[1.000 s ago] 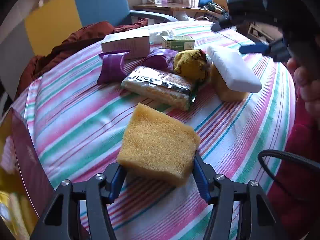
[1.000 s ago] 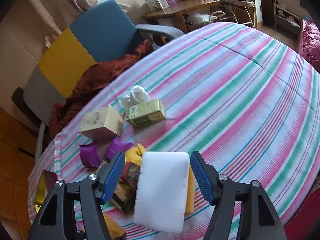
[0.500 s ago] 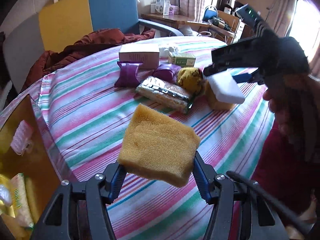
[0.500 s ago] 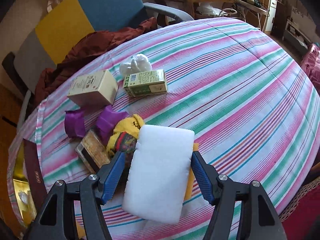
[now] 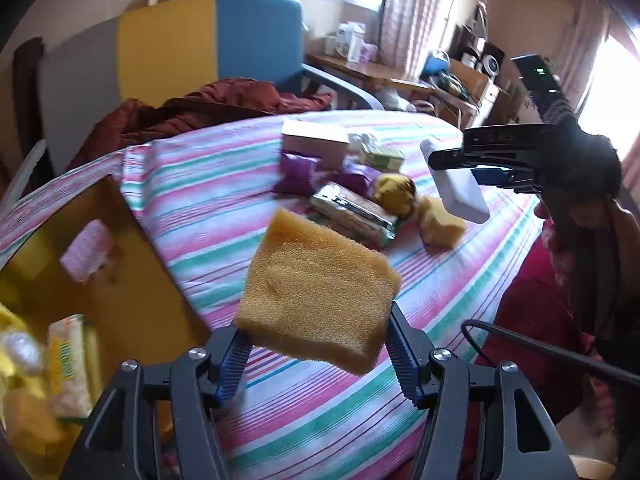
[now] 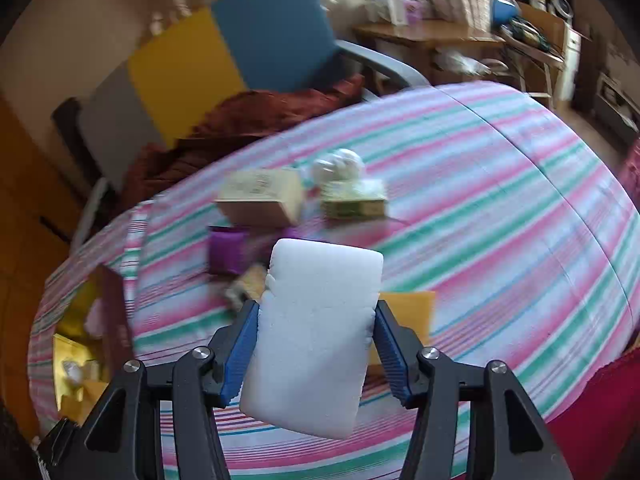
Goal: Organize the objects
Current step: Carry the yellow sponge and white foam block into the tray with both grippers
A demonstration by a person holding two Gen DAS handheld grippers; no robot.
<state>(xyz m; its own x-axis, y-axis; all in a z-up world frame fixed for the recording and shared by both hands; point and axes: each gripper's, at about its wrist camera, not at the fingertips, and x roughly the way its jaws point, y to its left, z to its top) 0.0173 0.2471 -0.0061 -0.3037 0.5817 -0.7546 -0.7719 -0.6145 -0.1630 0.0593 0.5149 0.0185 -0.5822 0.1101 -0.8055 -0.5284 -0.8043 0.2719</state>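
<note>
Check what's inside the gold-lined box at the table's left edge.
Inside the gold-lined box: a pink packet, a green-and-yellow packet and a clear-wrapped item. Its lower part is cut off by the frame and blurred.

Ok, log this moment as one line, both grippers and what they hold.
left gripper: shut on yellow sponge, off the table | right gripper: jaws closing, pads on white foam block, lifted | gold box: open

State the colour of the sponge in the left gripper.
Yellow-orange sponge, clearest in the left wrist view.
</note>
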